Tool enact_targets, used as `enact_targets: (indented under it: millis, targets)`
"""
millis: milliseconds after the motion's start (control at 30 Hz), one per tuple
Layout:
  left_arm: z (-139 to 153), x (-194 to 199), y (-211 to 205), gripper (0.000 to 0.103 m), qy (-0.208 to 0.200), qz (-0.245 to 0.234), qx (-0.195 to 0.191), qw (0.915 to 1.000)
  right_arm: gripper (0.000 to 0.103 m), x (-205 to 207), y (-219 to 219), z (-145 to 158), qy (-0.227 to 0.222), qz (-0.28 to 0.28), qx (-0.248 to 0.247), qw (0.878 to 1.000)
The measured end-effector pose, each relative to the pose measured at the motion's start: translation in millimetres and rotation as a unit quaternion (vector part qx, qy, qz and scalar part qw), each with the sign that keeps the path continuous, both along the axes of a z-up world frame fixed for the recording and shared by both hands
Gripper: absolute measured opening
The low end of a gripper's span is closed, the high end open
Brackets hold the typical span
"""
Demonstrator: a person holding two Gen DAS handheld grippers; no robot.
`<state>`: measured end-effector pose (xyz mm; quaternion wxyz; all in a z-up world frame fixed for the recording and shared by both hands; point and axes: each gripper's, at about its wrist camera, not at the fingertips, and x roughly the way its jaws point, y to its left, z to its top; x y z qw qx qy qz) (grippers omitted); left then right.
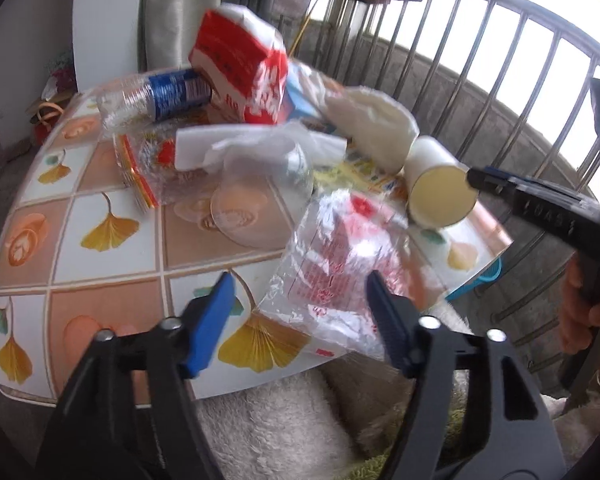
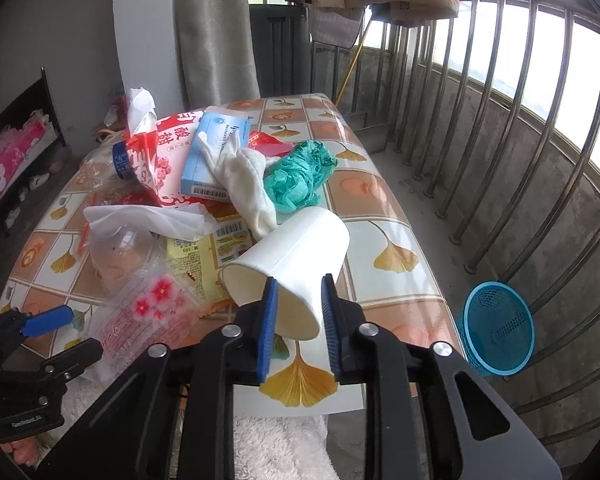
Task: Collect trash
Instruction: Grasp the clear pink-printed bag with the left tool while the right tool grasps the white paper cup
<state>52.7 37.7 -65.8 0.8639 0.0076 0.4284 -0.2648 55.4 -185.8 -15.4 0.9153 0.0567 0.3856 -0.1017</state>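
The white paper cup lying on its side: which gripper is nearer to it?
Right. The right gripper has its jaws around the rim of the white paper cup. The left gripper is off to the side, straddling a clear plastic bag.

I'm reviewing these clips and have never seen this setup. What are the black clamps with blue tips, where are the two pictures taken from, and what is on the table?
No robot here: a person holds a hand-operated gripper in each hand, each carrying a wide-angle camera that looks along its fingers. One picture is from the left gripper, the other from the right gripper.

The tiled table is strewn with trash: a paper cup on its side, a clear wrapper, tissues, a bottle, a blue box and a green net. A blue basket sits beside the table.

The right gripper is pinching the cup's rim. The left gripper's fingers straddle the wrapper without clearly pinching it.
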Motion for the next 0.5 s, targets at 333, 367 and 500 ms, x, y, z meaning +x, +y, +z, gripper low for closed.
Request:
enact_targets:
  millis: [333,367,500]
  targets:
    - [-12,8,0,0.003,0.032,-0.001,0.009,0.9994,0.004,-16,-30,1,-0.001,-0.038,0.038,0.999]
    - [-11,7,0,0.0,0.031,0.0,0.01,0.9995,0.003,-20,-34,2,-0.003,-0.042,0.042,0.998]
    - [1,-2,-2,0.0,0.014,0.005,0.007,0.9999,0.003,-28,-41,4,-0.012,-0.031,0.058,0.998]
